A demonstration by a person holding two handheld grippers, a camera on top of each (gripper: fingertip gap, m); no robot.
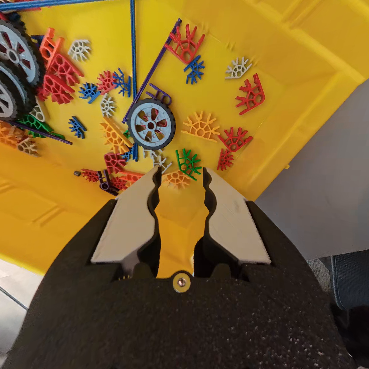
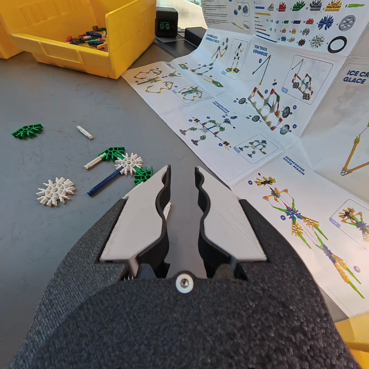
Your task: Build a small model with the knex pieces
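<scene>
My left gripper (image 1: 181, 169) is open and empty, hovering over a yellow bin (image 1: 279, 60) of loose construction-toy pieces. Nearest its tips lie a green connector (image 1: 187, 163), a yellow round connector (image 1: 176, 178) and a small grey wheel (image 1: 151, 126). My right gripper (image 2: 182, 167) is open and empty above a grey table (image 2: 60, 99). Just left of its left finger (image 2: 139, 209) lies a small assembly: a white snowflake connector (image 2: 128, 163) joined to green connectors (image 2: 113, 152), a blue rod (image 2: 105, 182) and a white rod (image 2: 94, 161).
A loose white snowflake connector (image 2: 55, 191), a green connector (image 2: 28, 130) and a short white rod (image 2: 84, 132) lie on the table. A folded instruction sheet (image 2: 259, 99) covers the right side. A yellow bin (image 2: 89, 54) of small pieces stands at the back left. Large wheels (image 1: 14, 60) fill the left bin's corner. My hands' fingertips stand some 60 cm from each other. My left gripper's tips are some 4 cm from the small grey wheel (image 1: 151, 126). The white snowflake connector (image 2: 128, 163) sits 9 cm or so from the ends of my right fingers. To the blue rod (image 2: 105, 182): right tips about 10 cm, left tips about 50 cm.
</scene>
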